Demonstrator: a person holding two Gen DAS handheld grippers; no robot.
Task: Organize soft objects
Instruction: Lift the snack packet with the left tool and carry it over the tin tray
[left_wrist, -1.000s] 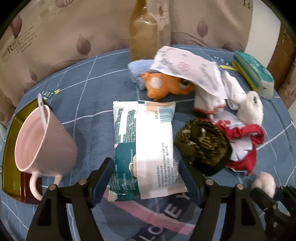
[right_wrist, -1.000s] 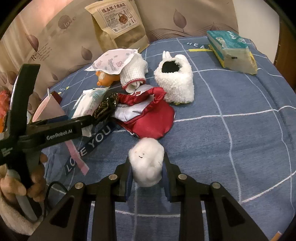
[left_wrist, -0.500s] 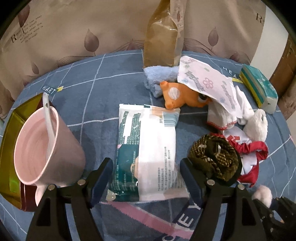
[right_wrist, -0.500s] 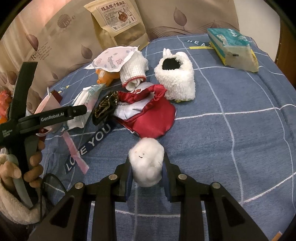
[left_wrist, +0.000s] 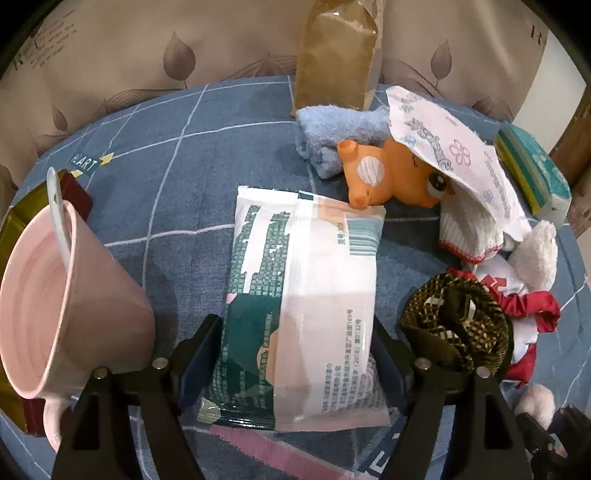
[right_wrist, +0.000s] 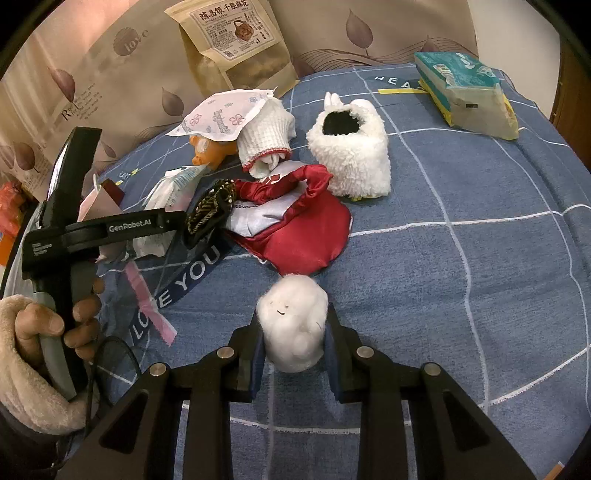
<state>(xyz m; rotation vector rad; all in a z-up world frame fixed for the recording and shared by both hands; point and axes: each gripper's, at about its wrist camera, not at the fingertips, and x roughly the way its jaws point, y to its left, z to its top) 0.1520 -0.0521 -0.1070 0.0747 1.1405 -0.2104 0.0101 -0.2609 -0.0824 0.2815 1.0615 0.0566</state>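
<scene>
A green-and-white soft packet (left_wrist: 306, 280) lies flat on the blue bedspread (left_wrist: 192, 184). My left gripper (left_wrist: 295, 332) straddles its near half. Its jaws are closing, one finger at each long edge, and I see no pad pressing in. My right gripper (right_wrist: 293, 332) is shut on a white fluffy ball (right_wrist: 291, 317) just above the bedspread. Beyond the ball lie a red-and-white cloth (right_wrist: 295, 229), a dark checked pouch (left_wrist: 454, 325), a white knit sock (right_wrist: 266, 136), an orange toy (left_wrist: 391, 177) under a floral sachet (left_wrist: 450, 147), and a fluffy white pouch (right_wrist: 351, 155).
A pink mug (left_wrist: 62, 295) with a spoon stands close to my left finger, beside a gold-and-red box (left_wrist: 18, 221). At the back are a brown paper bag (right_wrist: 236, 44), a blue towel (left_wrist: 332, 125) and a tissue pack (right_wrist: 465, 85). A hand (right_wrist: 77, 321) holds the left gripper.
My left gripper has moved forward and down over the packet, and its fingers now sit closer to the packet's edges. The right gripper and the ball have stayed put.
</scene>
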